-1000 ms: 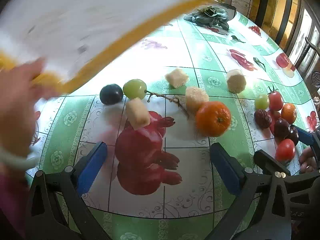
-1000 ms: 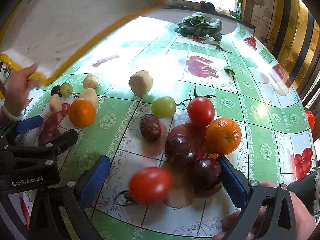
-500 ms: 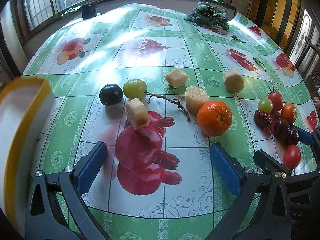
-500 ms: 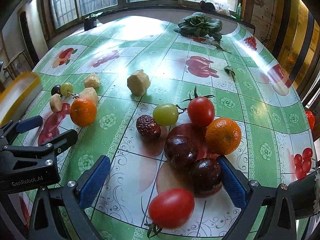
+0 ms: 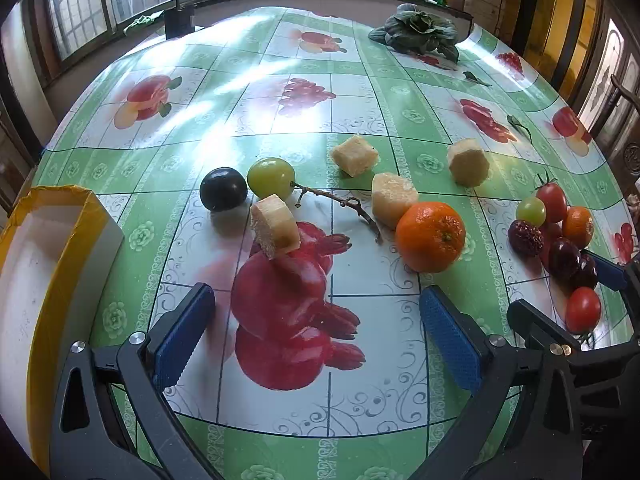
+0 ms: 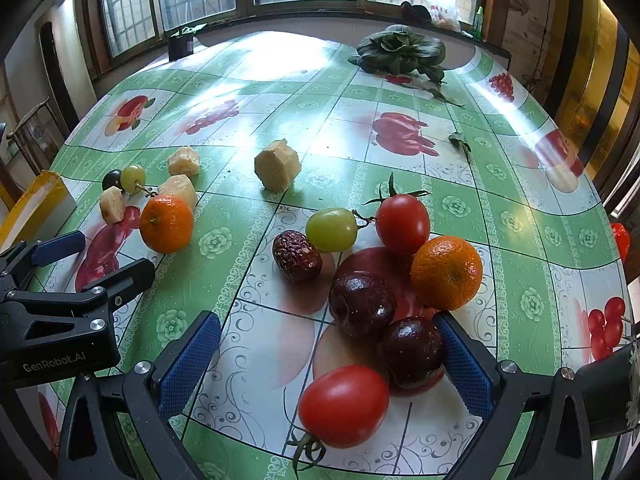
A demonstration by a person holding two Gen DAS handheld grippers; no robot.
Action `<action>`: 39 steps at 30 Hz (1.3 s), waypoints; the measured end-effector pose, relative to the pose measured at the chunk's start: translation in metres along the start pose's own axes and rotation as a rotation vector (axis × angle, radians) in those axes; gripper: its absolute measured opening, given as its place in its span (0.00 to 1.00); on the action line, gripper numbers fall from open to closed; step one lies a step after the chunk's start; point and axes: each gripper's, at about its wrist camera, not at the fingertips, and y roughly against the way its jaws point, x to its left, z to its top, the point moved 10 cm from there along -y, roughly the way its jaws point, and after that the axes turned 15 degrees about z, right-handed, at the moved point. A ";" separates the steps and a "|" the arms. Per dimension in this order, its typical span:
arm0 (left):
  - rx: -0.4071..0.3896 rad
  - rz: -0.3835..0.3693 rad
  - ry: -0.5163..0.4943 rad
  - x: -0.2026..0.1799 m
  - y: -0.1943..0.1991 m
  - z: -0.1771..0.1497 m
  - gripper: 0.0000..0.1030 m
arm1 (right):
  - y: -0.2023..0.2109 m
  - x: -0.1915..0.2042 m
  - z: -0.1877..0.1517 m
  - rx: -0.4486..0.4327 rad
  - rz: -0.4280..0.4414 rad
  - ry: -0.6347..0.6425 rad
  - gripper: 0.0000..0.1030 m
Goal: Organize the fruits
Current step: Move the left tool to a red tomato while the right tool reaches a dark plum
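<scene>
Both tongs are spread wide with nothing in them. The left tongs (image 5: 316,336) hover over a printed red fruit on the counter (image 5: 360,92), and just past them sit an orange (image 5: 430,237), a green grape (image 5: 271,178) on a bare twig, a dark plum (image 5: 223,189) and four pale yellowish chunks (image 5: 275,227). A white tray with a yellow rim (image 5: 44,264) sits at the counter's left edge. The right tongs (image 6: 326,368) straddle the second pile: a red tomato (image 6: 343,405) closest, two dark plums (image 6: 362,303), another orange (image 6: 446,272), a wrinkly red date (image 6: 297,256), a green grape and a stemmed tomato (image 6: 402,224). Leafy greens (image 6: 400,50) lie at the far end.
</scene>
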 end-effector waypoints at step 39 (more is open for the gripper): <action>-0.113 -0.111 -0.079 0.009 0.105 -0.029 1.00 | 0.132 -0.014 -0.045 -0.171 0.111 0.014 0.84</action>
